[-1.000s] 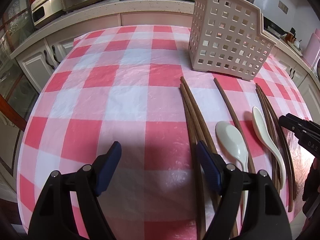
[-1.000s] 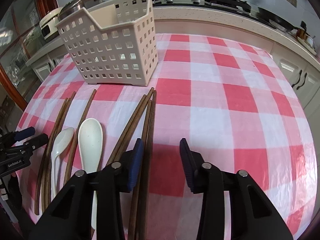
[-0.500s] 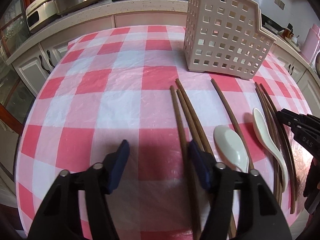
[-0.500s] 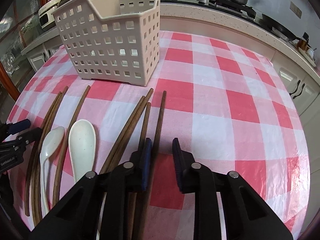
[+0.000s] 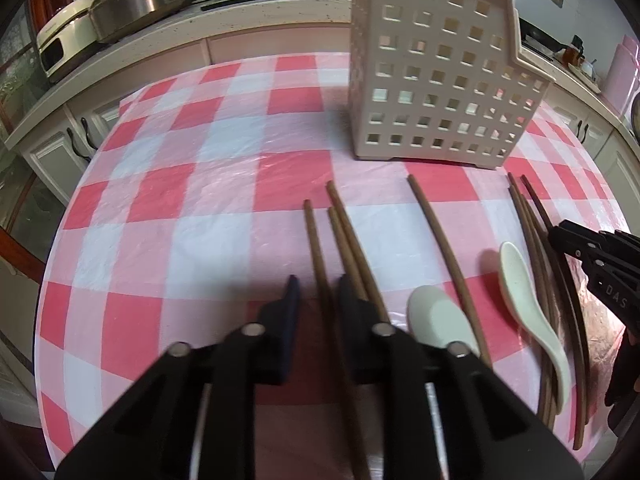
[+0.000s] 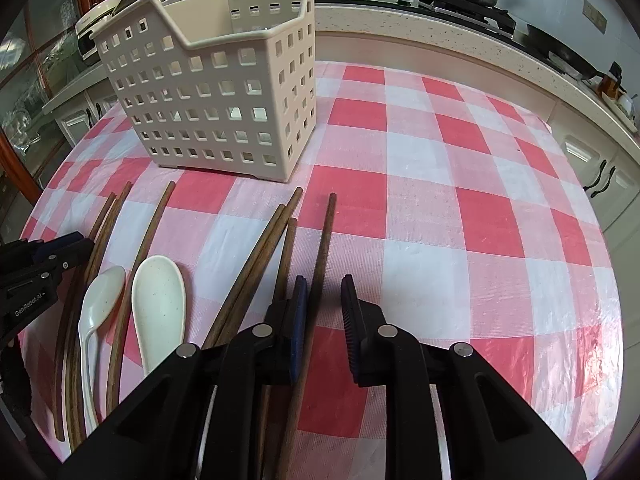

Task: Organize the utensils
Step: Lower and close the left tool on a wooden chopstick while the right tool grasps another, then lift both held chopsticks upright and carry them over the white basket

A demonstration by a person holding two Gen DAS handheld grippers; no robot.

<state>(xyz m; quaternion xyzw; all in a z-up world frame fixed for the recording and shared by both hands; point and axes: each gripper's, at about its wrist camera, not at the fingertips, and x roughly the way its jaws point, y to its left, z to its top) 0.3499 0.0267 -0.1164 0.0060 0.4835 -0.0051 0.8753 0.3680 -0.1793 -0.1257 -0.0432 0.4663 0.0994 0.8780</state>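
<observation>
Left wrist view: left gripper (image 5: 316,300) had just been closing around one chopstick (image 5: 314,248) at lower centre, singling it out for the basket (image 5: 436,68) upper right; whether the pads pressed it, I couldn't tell.

Red-white checked tablecloth (image 6: 440,200), brown chopsticks (image 6: 256,256), cream basket (image 6: 208,92)

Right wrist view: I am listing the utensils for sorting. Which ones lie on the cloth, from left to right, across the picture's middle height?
Bundle of dark wooden chopsticks → small white ceramic spoon → single wooden chopstick → large white ceramic spoon → group of three wooden chopsticks → lone wooden chopstick.
</observation>
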